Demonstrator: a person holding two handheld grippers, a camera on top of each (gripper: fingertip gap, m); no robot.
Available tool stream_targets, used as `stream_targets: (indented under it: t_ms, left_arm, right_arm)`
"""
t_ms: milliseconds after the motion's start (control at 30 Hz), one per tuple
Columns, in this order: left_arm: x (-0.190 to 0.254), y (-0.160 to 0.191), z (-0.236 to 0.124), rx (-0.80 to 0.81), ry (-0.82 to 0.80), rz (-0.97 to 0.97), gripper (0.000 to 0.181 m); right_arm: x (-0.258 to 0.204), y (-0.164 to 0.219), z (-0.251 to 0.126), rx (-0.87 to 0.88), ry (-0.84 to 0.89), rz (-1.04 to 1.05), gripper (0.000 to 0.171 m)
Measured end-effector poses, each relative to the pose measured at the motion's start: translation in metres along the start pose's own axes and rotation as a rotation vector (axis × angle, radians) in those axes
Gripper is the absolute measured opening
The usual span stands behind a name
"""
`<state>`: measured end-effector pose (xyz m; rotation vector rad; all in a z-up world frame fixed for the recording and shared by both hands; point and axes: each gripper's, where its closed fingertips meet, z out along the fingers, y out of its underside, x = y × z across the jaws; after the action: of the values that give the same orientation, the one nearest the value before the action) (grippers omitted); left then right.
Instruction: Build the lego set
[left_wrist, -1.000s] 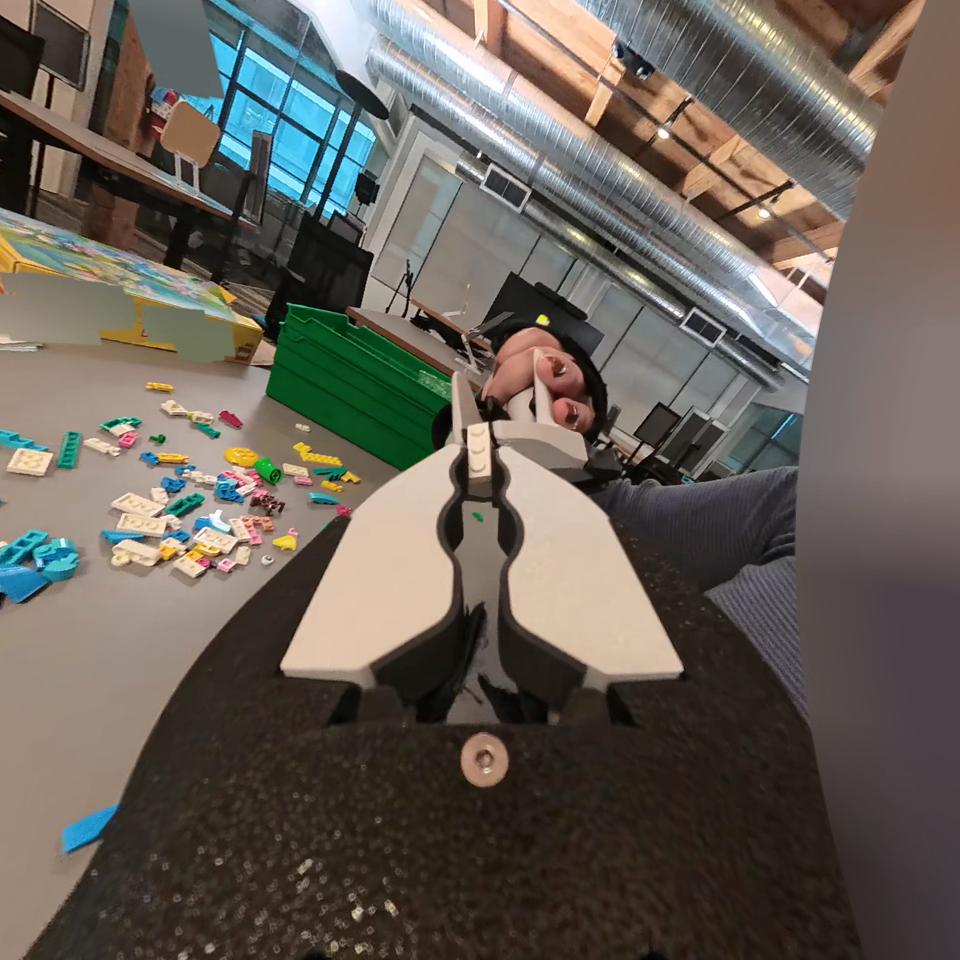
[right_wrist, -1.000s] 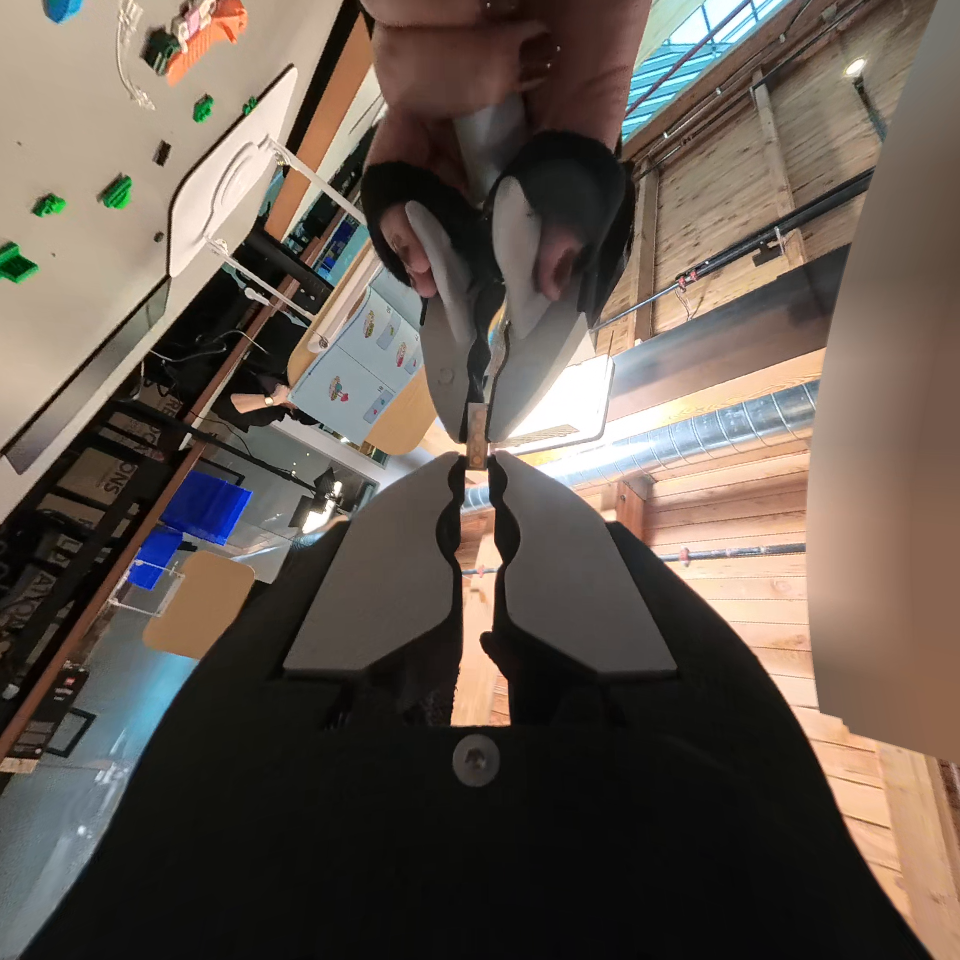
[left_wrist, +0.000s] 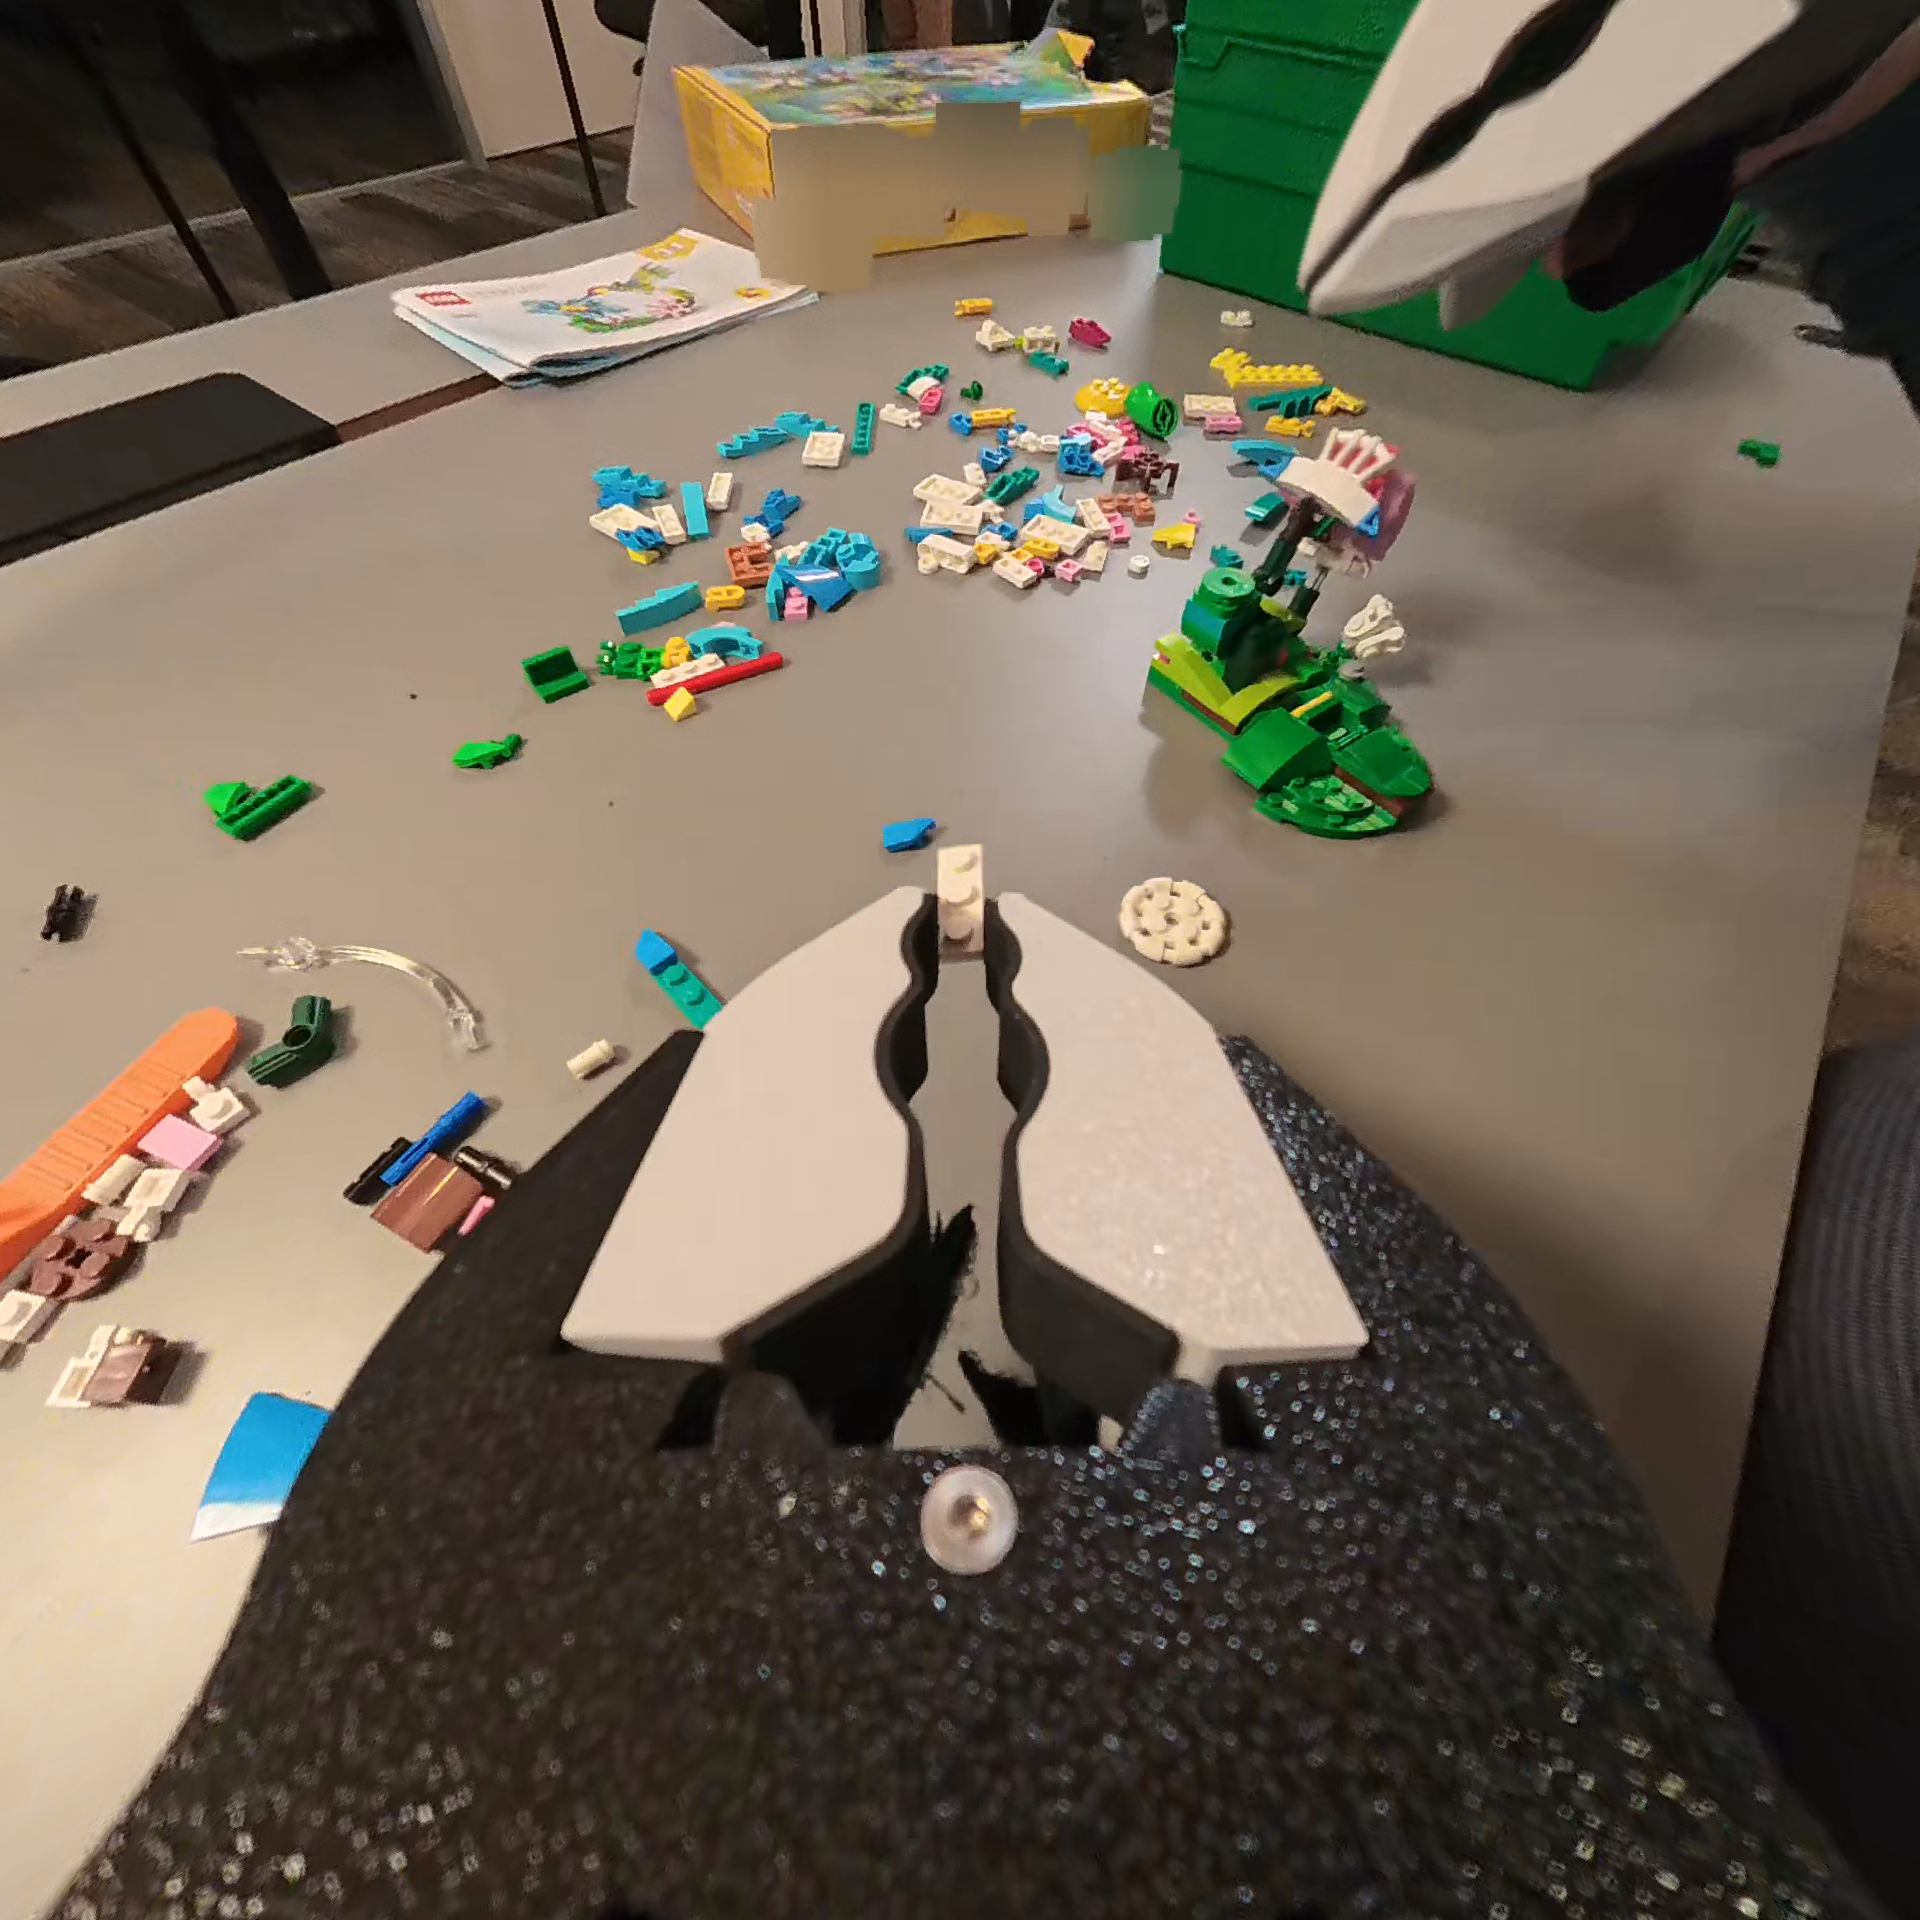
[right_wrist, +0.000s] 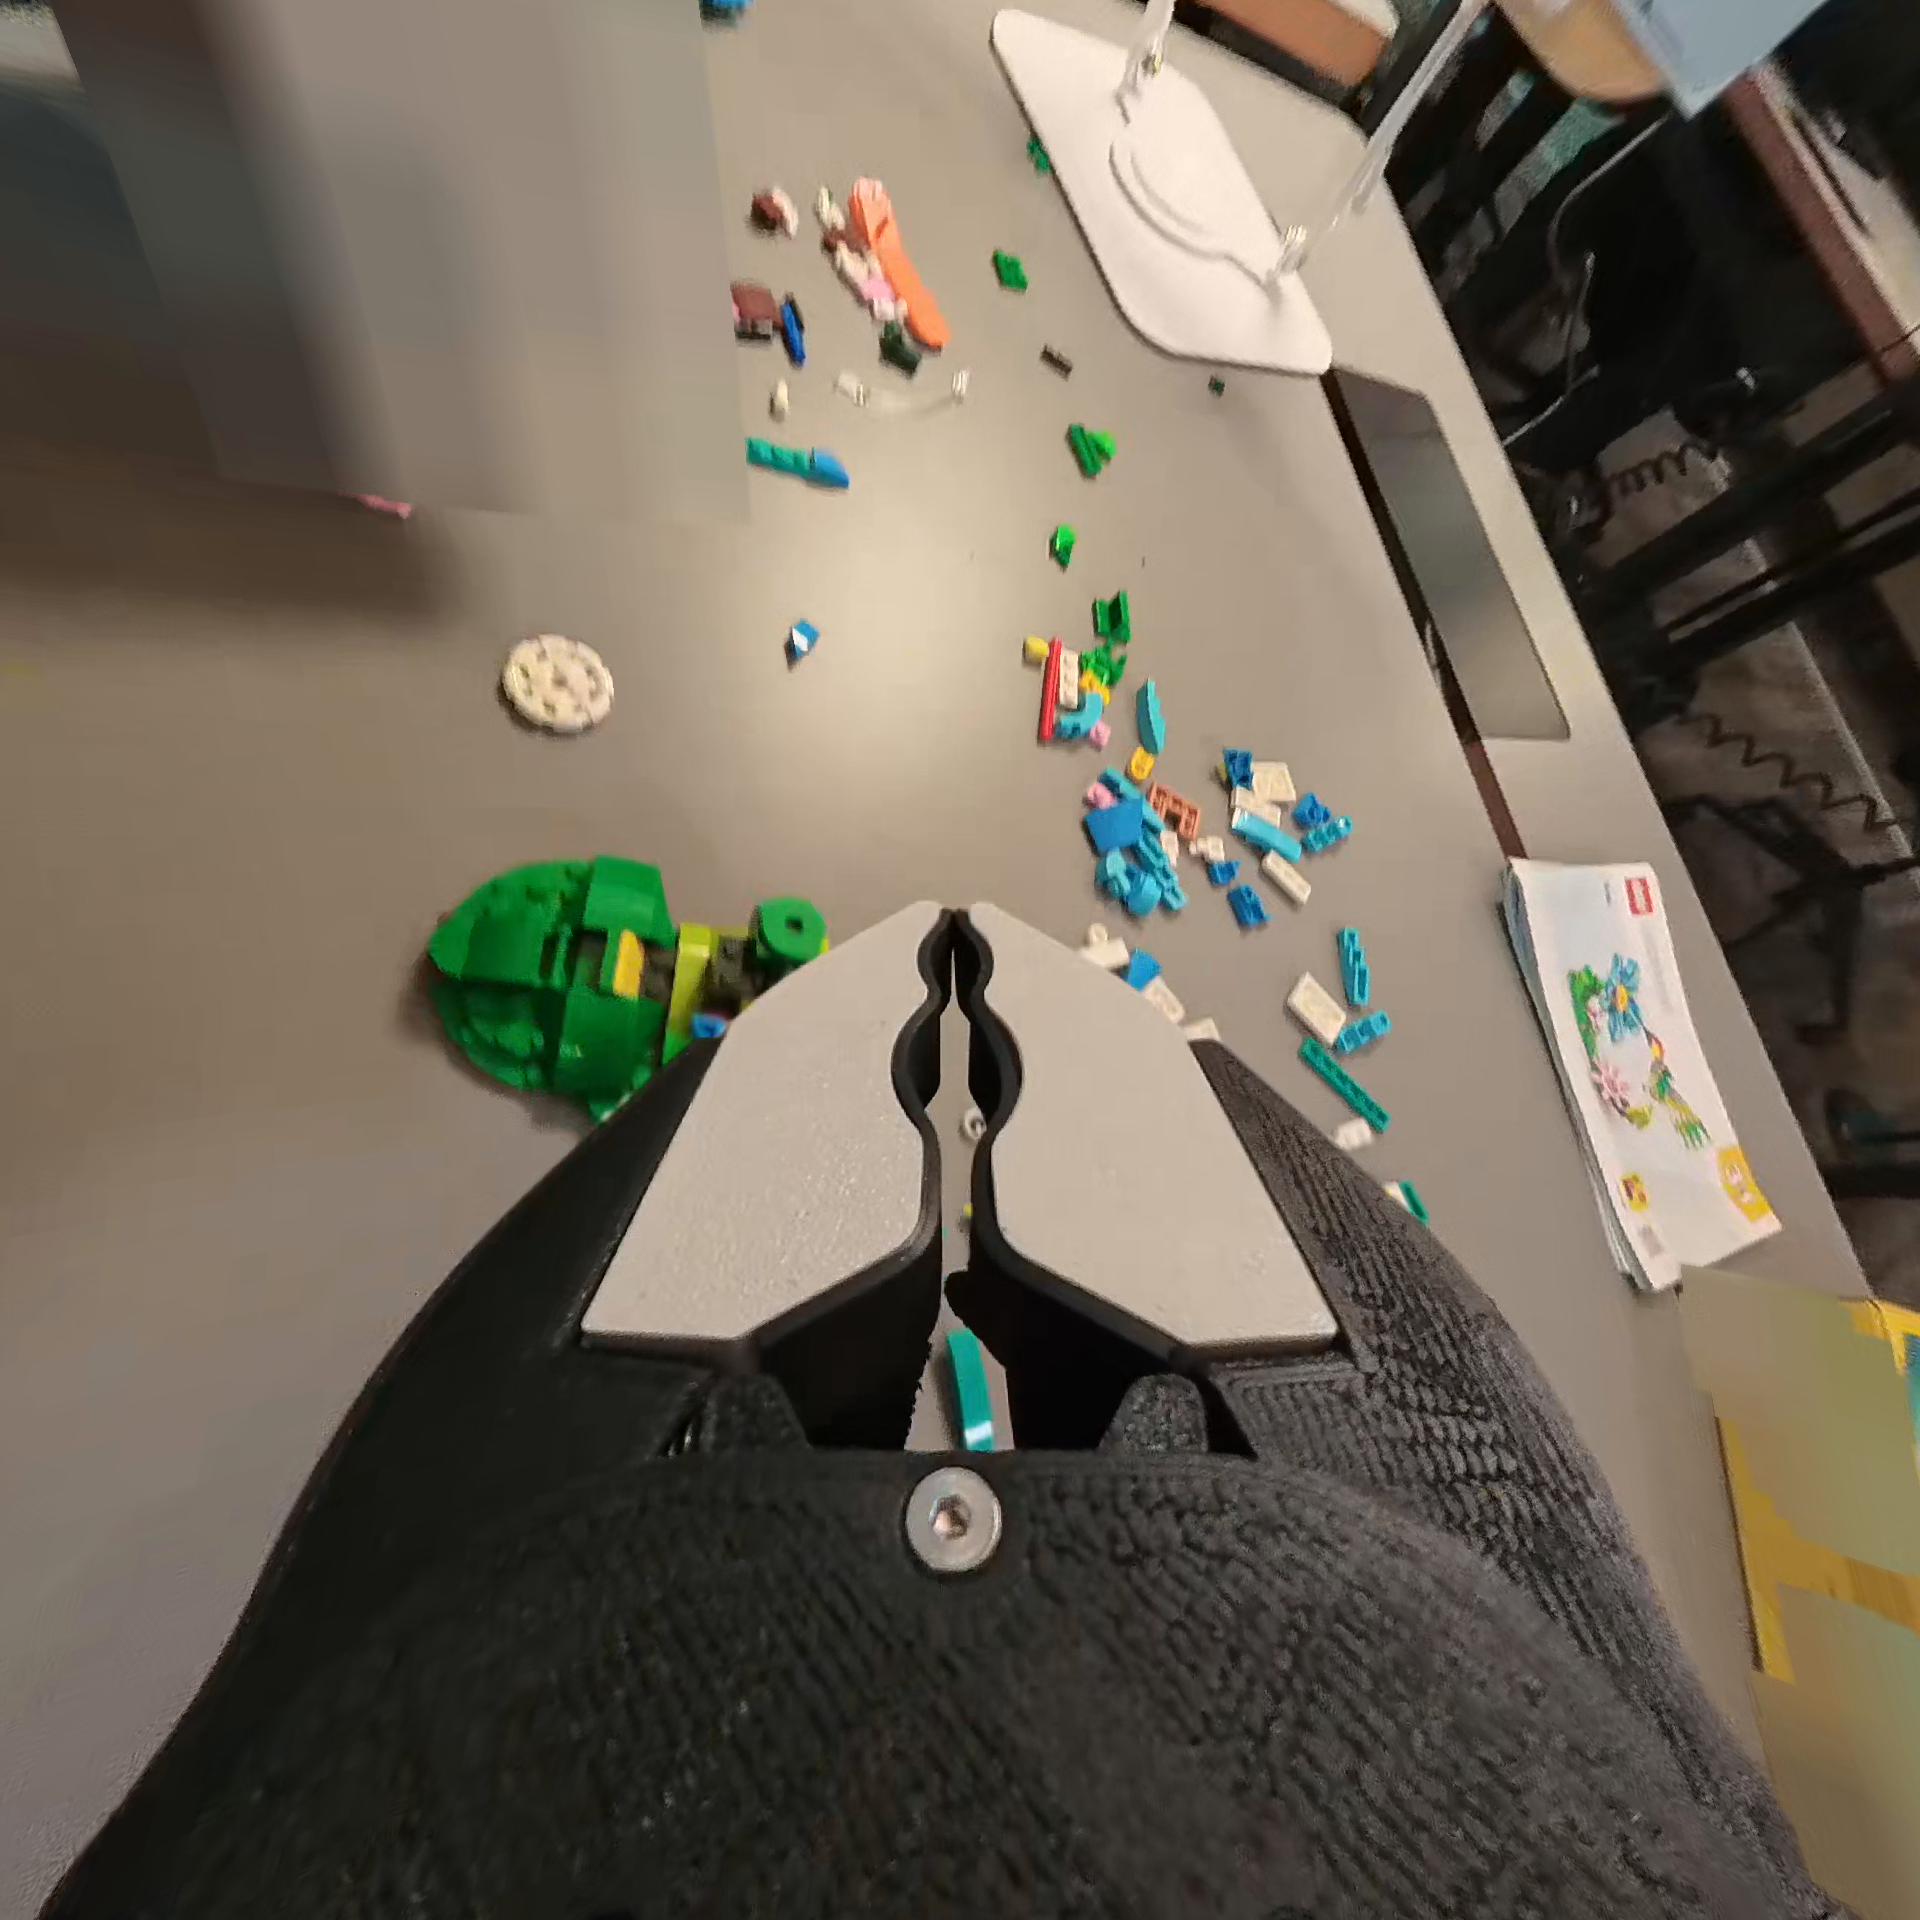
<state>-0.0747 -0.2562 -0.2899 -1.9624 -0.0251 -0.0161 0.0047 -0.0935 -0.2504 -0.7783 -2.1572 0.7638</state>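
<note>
- Two grippers show over a flat grey table (left_wrist: 1039, 727) in a dim room with dark table legs behind it.
- Lots of small plastic bricks (left_wrist: 997, 499) in blue, white, pink, yellow and green lie spread over the middle of the table.
- The left gripper (left_wrist: 961, 914) has its grey fingers pinched on a small white plate with studs (left_wrist: 958, 888), which sticks out past the tips above the table.
- The right gripper (right_wrist: 954, 920) has its tips pressed together with nothing between them. In the left wrist view it hangs in the air at the top right (left_wrist: 1340, 275).
- The half-built green leafy model with a pink and white flower on a stalk (left_wrist: 1299, 675) stands on the table, to the right of the left gripper and just left of the right gripper's tips (right_wrist: 561, 977).
- A round white plate with holes (left_wrist: 1172, 921) lies flat, near the left gripper's tips.
- A long orange ridged tool (left_wrist: 114, 1112) lies at the left edge with small white, pink and brown pieces touching it.
- A clear curved piece (left_wrist: 364, 966) lies near it.
- A thin paper booklet stack (left_wrist: 603, 301) lies at the far side.
- A yellow cardboard box with a torn top (left_wrist: 894, 135) stands behind the bricks. I cannot tell what is in it.
- A green plastic crate (left_wrist: 1247, 177) stands beside the box. Its inside is hidden.
- A white flat stand with clear legs (right_wrist: 1164, 197) sits at the table's far end in the right wrist view.
</note>
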Motion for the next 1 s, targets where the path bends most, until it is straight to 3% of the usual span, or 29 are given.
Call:
stream_targets:
  t_ms: [33,233,367,467,567,700,1000]
  left_arm:
    - [-0.002,-0.001,-0.001,0.006,0.003,-0.014,0.008]
    - [-0.009,-0.007,-0.012,0.037,0.084,-0.138,0.008]
    - [0.008,-0.025,-0.01,0.084,0.206,-0.167,0.008]
    - [0.034,-0.046,-0.006,0.145,0.381,-0.233,0.008]
    - [0.052,-0.054,0.0,0.132,0.501,-0.278,0.008]
    - [0.068,-0.058,0.002,0.109,0.626,-0.329,0.008]
    - [0.081,-0.054,0.004,0.083,0.717,-0.361,0.008]
  right_arm:
    - [0.001,0.008,-0.001,-0.032,0.006,-0.014,0.0]
    - [0.011,0.033,-0.002,-0.101,-0.03,-0.004,0.006]
    - [0.002,-0.005,0.009,0.041,-0.085,-0.059,0.011]
    - [-0.03,-0.053,0.018,0.219,-0.126,-0.235,0.014]
    - [-0.061,-0.079,0.03,0.267,-0.13,-0.444,0.016]
    - [-0.081,-0.093,0.039,0.278,-0.161,-0.555,0.018]
    - [-0.089,-0.1,0.04,0.332,-0.196,-0.551,0.003]
